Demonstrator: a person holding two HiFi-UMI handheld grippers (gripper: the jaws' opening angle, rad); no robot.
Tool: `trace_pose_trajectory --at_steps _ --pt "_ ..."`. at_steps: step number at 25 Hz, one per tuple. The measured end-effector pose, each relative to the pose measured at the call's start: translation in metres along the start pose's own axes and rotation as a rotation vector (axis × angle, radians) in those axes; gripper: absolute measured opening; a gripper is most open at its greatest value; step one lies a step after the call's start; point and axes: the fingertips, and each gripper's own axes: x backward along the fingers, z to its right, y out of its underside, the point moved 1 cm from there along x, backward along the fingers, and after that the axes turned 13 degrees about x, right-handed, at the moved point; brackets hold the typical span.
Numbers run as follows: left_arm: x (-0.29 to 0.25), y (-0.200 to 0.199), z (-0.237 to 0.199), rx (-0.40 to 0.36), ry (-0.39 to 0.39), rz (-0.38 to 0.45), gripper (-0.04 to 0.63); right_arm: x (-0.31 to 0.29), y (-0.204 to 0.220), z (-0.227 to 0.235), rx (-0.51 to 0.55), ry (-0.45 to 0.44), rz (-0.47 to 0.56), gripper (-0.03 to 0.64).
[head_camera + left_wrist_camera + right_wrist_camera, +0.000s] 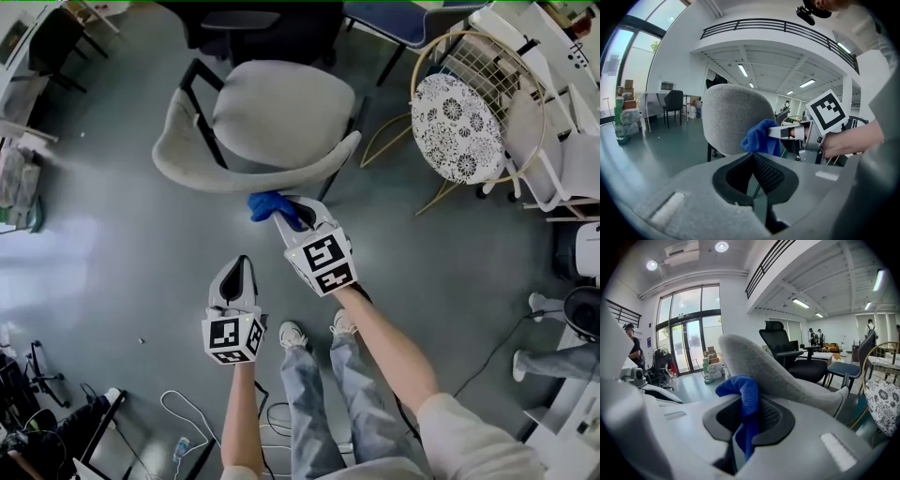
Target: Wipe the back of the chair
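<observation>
A grey upholstered chair (272,117) stands ahead of me, its curved back (239,178) nearest. My right gripper (286,214) is shut on a blue cloth (272,206), which lies against the lower right part of the chair back. In the right gripper view the blue cloth (743,401) hangs between the jaws, with the chair back (778,376) just behind it. My left gripper (239,272) hangs lower left, away from the chair, shut and empty. The left gripper view shows the chair back (733,117), the cloth (761,138) and the right gripper (780,132).
A wire chair with a floral cushion (459,127) stands at the right, a black office chair (253,28) behind the grey one. Cables (187,422) lie on the floor near my feet. White furniture (562,150) lines the right edge.
</observation>
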Motion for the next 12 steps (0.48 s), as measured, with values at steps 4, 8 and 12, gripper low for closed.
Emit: trace_pose_trajectory --at_steps 4,8,12 --pt "-0.009 0.001 0.002 -0.002 -0.001 -0.006 0.005 0.002 0.007 0.012 0.007 -0.003 -0.019 0.046" --pt "-0.018 -0.002 0.006 -0.009 0.005 -0.006 0.005 0.009 0.018 0.027 0.014 0.010 -0.035 0.046" --pt "-0.027 -0.006 0.010 -0.017 0.013 -0.011 0.005 0.013 0.025 0.042 0.021 0.026 -0.042 0.046"
